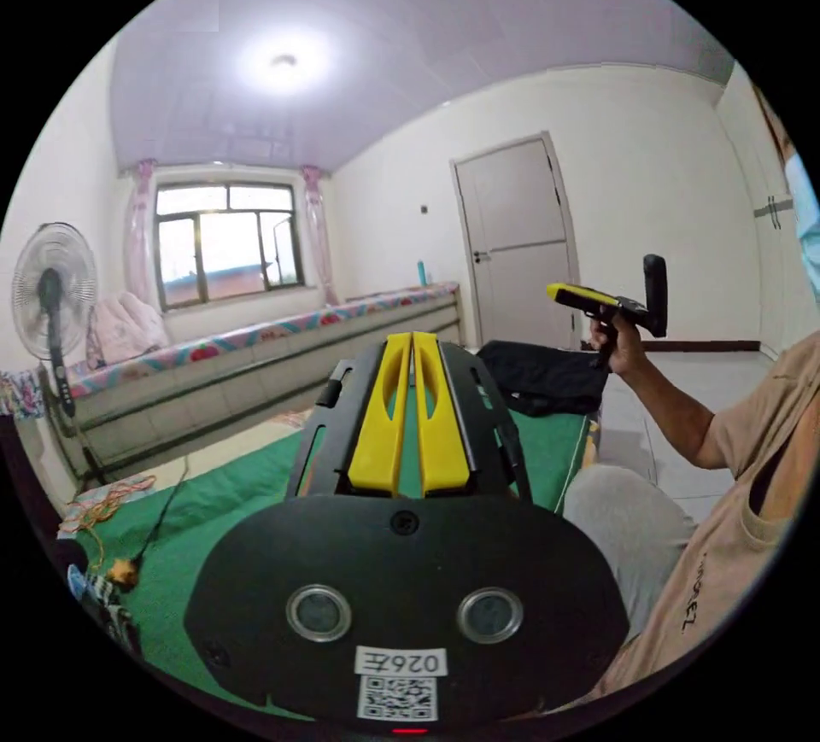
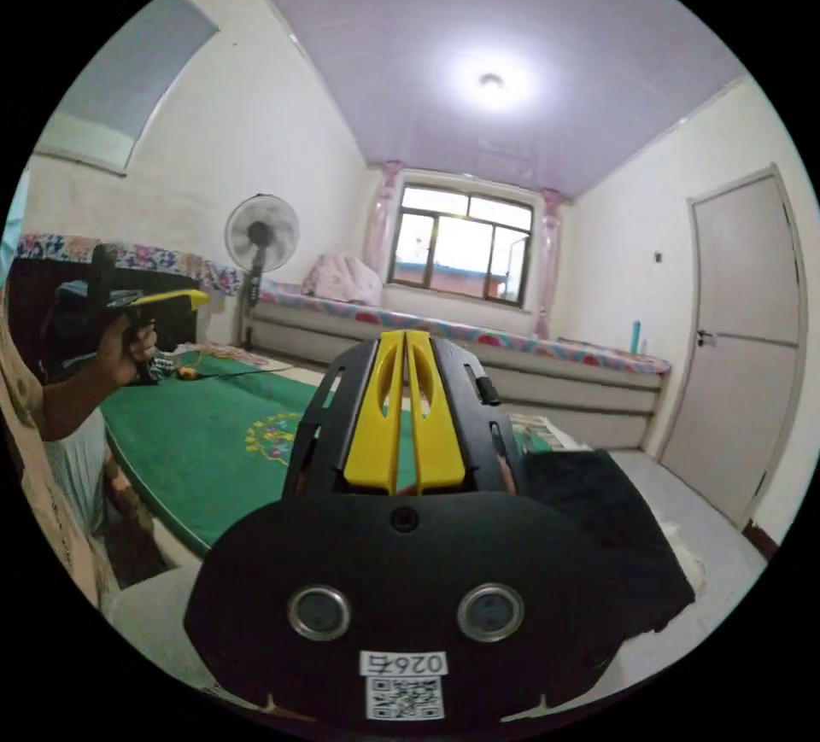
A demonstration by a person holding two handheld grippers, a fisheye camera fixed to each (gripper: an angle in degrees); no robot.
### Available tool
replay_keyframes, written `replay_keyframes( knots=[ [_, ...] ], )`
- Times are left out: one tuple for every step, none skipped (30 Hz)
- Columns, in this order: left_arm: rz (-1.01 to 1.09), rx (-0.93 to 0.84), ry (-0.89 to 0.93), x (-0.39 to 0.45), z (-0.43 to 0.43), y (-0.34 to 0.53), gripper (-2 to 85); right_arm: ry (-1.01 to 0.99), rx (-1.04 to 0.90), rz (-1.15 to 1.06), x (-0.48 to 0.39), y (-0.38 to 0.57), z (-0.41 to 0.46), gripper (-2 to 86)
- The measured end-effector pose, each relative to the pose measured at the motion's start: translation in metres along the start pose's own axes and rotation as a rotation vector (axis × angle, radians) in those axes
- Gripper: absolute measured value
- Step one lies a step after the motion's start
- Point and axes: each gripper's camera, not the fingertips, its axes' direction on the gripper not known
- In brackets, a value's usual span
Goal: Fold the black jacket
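The black jacket (image 1: 547, 376) lies folded in a compact bundle on the far end of the green mat (image 1: 213, 503). In the right gripper view the jacket (image 2: 615, 520) sits just right of my gripper. My left gripper (image 1: 413, 337) is raised in the air, its yellow jaws shut with nothing between them. My right gripper (image 2: 405, 335) is also lifted and shut on nothing. A hand holds the right gripper (image 1: 559, 291) up at the right of the left gripper view. The left gripper (image 2: 198, 296) appears at the left of the right gripper view, held by a hand.
A person sits at the mat's edge in a beige shirt (image 1: 752, 511). A standing fan (image 1: 53, 289), a long raised platform with a patterned cover (image 1: 256, 349) and a window (image 1: 226, 242) lie beyond. A door (image 1: 517, 242) is in the far wall. Cables (image 1: 107, 503) lie on the mat.
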Motion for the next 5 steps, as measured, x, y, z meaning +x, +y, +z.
replay_keyframes(
  knots=[
    [-0.006, 0.03, -0.053, -0.004, -0.045, 0.011, -0.8, -0.043, 0.062, -0.049, -0.044, -0.013, 0.002, -0.9],
    [-0.013, 0.045, -0.078, -0.006, -0.068, 0.017, -0.9, -0.09, 0.147, -0.075, -0.086, -0.023, 0.005, -0.9],
    [-0.04, 0.085, -0.113, -0.01, -0.11, 0.031, -0.9, -0.124, 0.179, -0.071, -0.106, -0.028, 0.007, -0.9],
    [-0.054, 0.115, -0.119, -0.015, -0.149, 0.046, -0.9, -0.217, 0.207, -0.059, -0.142, -0.038, 0.015, -0.9],
    [-0.065, 0.124, -0.117, -0.017, -0.168, 0.053, -0.9, -0.318, 0.2, -0.035, -0.178, -0.049, 0.028, -1.0]
  ],
)
